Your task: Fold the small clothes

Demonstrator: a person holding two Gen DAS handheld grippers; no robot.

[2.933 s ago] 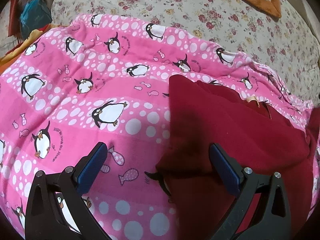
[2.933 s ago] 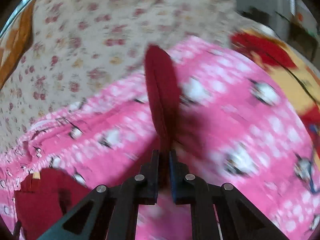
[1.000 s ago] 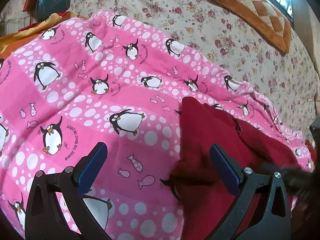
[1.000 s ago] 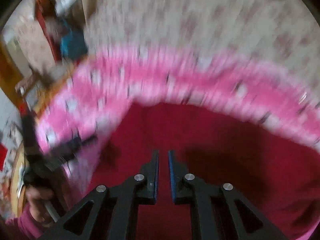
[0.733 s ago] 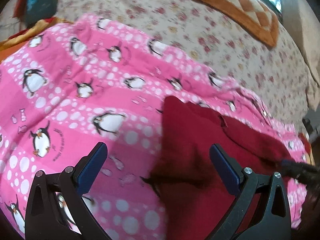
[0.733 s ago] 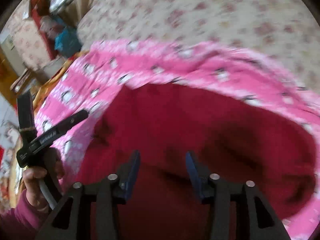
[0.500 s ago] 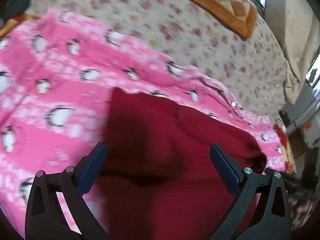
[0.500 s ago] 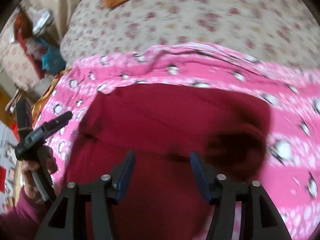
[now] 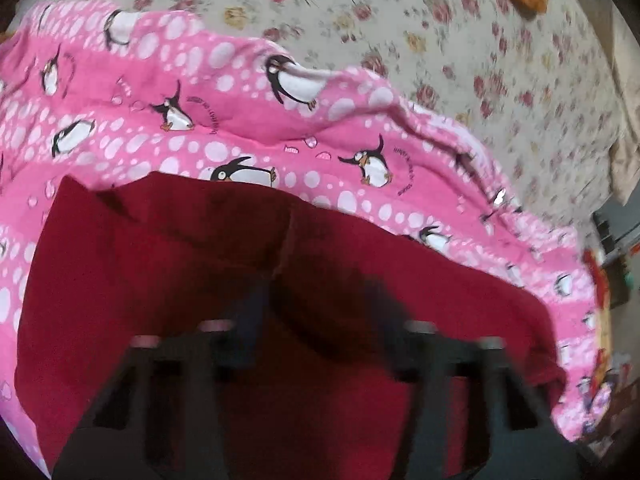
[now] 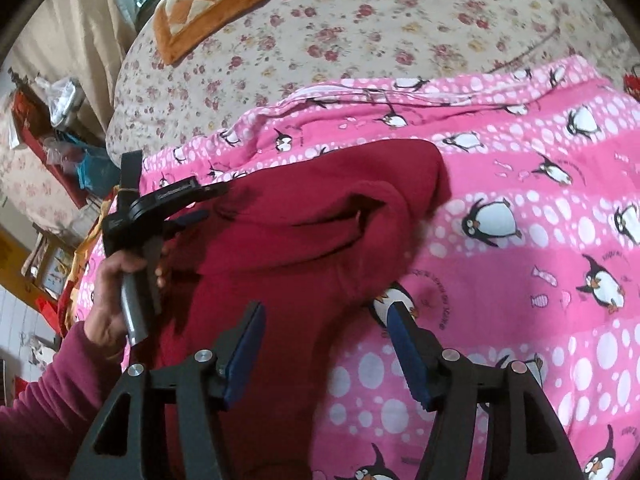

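left gripper [image 9: 316, 312] closing over a raised crease of the red garment [image 10: 304, 216], right gripper [image 10: 324, 344] opening wide with nothing pinched.
garment lying partly folded on the pink penguin blanket [image 10: 520, 248], toward its far edge; no telling through the blur of a firm bite yet. best done by pinching both layers at the crease, lifting only slightly, carrying the flap straight across to match edge to edge, keeping the blanket out of the jaws.

Garment [image 10: 312, 248] on penguin blanket [image 10: 540, 240], bedsheet [image 10: 380, 20] behind, cushion [image 10: 216, 0] beyond
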